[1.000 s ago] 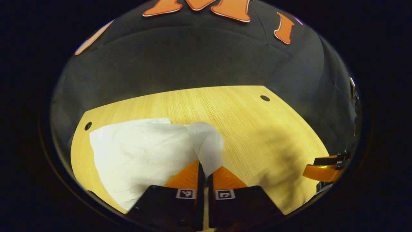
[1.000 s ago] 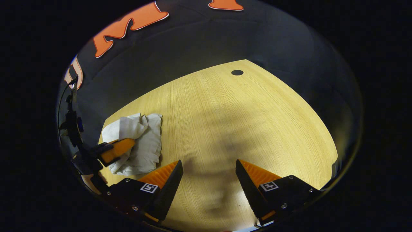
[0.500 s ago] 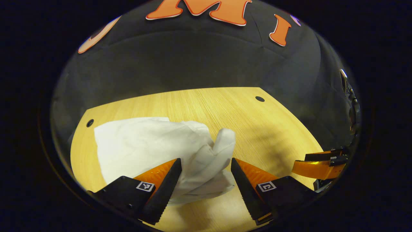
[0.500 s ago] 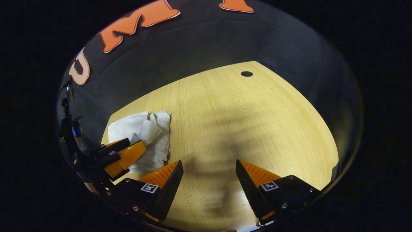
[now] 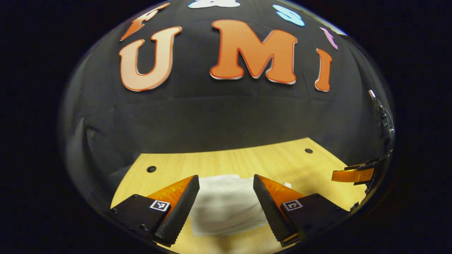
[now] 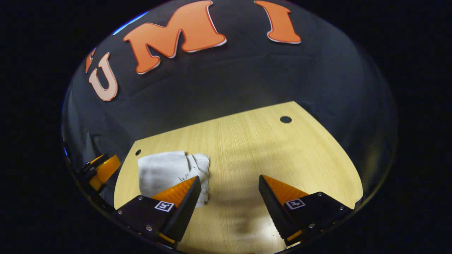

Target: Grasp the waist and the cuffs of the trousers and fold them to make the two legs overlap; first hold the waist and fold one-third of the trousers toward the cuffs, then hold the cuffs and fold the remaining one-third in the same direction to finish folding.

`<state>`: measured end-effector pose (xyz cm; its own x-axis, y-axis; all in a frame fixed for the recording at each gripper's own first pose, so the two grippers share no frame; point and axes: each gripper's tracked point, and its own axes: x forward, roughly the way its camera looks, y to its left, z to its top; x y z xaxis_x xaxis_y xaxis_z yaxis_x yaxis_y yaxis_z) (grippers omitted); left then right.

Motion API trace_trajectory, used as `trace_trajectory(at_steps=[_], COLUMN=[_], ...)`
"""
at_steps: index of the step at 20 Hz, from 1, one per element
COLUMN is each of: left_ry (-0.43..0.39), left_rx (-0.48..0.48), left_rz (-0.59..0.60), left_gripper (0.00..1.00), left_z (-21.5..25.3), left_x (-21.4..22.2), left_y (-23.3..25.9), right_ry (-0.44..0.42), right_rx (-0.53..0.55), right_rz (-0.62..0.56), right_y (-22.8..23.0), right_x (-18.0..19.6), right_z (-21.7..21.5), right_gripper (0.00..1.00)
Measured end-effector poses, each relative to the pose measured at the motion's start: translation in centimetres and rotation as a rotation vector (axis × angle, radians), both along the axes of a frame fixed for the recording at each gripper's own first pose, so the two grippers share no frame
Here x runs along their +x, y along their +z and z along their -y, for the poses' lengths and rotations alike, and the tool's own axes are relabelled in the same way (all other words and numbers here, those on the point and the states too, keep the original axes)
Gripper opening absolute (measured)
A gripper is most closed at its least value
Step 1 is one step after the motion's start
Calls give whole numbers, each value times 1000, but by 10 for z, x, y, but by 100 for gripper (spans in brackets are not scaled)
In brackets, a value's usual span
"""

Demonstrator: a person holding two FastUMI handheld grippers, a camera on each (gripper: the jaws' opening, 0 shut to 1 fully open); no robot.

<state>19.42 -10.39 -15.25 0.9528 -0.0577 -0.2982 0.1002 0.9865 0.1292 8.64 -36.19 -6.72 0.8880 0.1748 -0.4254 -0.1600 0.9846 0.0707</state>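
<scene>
White cloth, the folded trousers (image 5: pixel 226 204), lies in a compact bundle on the pale wooden table (image 5: pixel 275 160). In the left gripper view, the left gripper (image 5: pixel 226 203) hangs above it, jaws released and holding nothing. In the right gripper view, the right gripper (image 6: pixel 229 197) has its jaws spread over bare wood, the trousers (image 6: pixel 169 173) at ten o'clock. The black booth wall (image 5: pixel 226 113) stands beyond, at twelve o'clock.
</scene>
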Motion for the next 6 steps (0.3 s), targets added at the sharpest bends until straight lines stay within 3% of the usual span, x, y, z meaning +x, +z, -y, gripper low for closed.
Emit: trace_trajectory(at_steps=[6], left_ry=[113], left_rx=[-37], left_rz=[187], left_gripper=[99], left_z=[-4], left_x=[-4], left_y=[4], right_ry=[81], right_rx=[-7], right_rz=[200], right_y=[70], right_x=[-9], right_z=[-38], right_gripper=[98])
